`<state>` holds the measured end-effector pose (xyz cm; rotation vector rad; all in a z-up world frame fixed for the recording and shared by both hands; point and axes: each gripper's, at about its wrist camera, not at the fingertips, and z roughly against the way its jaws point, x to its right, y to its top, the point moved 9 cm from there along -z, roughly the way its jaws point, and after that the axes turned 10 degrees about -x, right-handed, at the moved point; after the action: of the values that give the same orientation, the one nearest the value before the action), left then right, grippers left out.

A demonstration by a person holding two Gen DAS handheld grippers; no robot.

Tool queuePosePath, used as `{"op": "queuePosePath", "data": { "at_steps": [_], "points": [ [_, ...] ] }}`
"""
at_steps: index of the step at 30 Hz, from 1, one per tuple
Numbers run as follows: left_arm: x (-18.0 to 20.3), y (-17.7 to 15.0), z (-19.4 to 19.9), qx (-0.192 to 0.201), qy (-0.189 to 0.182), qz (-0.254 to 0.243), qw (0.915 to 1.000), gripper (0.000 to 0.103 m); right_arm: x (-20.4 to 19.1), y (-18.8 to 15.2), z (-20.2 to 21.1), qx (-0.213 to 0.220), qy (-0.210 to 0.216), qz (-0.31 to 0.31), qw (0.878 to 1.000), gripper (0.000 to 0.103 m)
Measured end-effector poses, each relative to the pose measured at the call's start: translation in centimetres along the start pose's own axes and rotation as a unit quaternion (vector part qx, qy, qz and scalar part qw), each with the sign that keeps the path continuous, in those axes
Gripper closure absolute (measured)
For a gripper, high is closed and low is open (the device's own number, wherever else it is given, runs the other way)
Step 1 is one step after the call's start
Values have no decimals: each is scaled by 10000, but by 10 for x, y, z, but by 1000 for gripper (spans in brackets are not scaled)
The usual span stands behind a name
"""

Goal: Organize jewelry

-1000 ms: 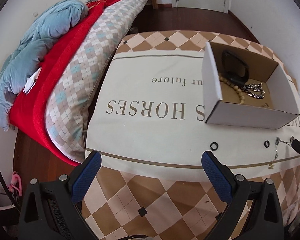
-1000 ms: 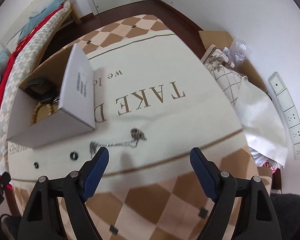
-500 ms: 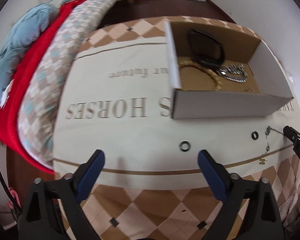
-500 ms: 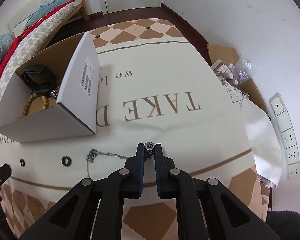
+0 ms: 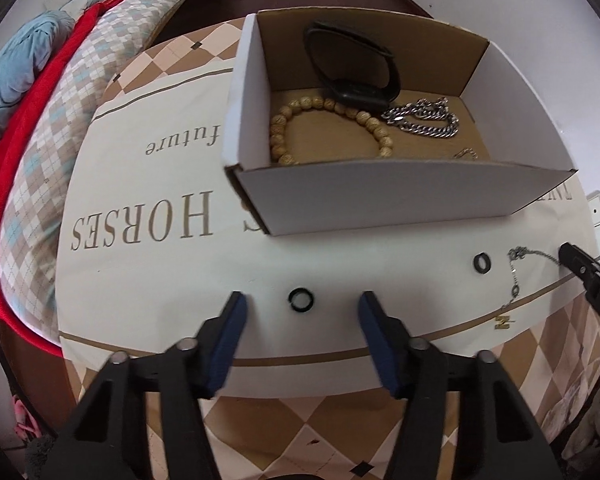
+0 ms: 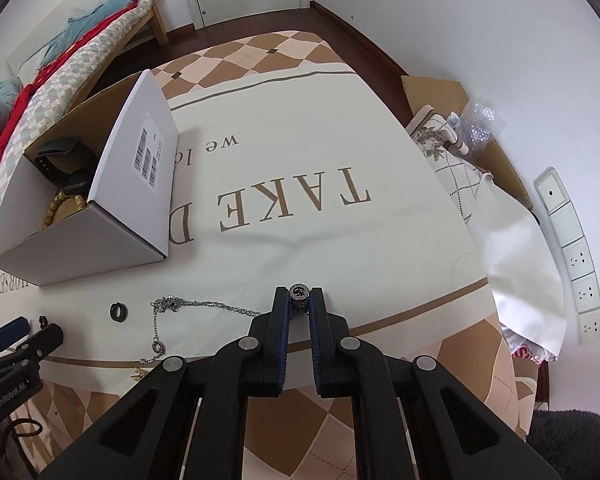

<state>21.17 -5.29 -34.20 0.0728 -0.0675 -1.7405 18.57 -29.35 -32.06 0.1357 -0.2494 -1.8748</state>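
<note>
Right wrist: right gripper (image 6: 299,295) pinches bead (image 6: 299,291) of limp, light chain (image 6: 204,305), likely to trail; left gripper (image 5: 300,305) closing around small hard ring (image 5: 301,300), untouched.

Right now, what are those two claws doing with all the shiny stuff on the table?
A person is tidying jewelry into the cardboard box. The right claw is pinched shut on a silver bead ring at the end of a thin chain necklace lying on the tablecloth. The left claw is closing around a small black ring, not yet touching it. Another black ring waits nearby. A bead bracelet, a chunky chain and a black band are in the box.
</note>
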Motion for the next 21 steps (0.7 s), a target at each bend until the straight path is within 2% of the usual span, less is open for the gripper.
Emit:
{"op": "queuePosePath", "data": {
  "at_steps": [3,5,6,13,21],
  "points": [
    [5,4,1,32,-43,-63,10000,70,0,0,0,1,-1,-2,10000,93],
    [7,4,2,39,-67,-119,9999,89,0,0,0,-3,1,-7,10000,93],
    [8,4,2,34,-62,-145,9999,93,-1,0,0,-3,3,-13,10000,93],
    [7,-3,9,60,-53,-254,9996,93,-3,4,14,108,128,-59,9998,93],
    [6,-5,57,502,-60,-254,9984,93,-25,11,74,542,608,148,9966,93]
  ]
}}
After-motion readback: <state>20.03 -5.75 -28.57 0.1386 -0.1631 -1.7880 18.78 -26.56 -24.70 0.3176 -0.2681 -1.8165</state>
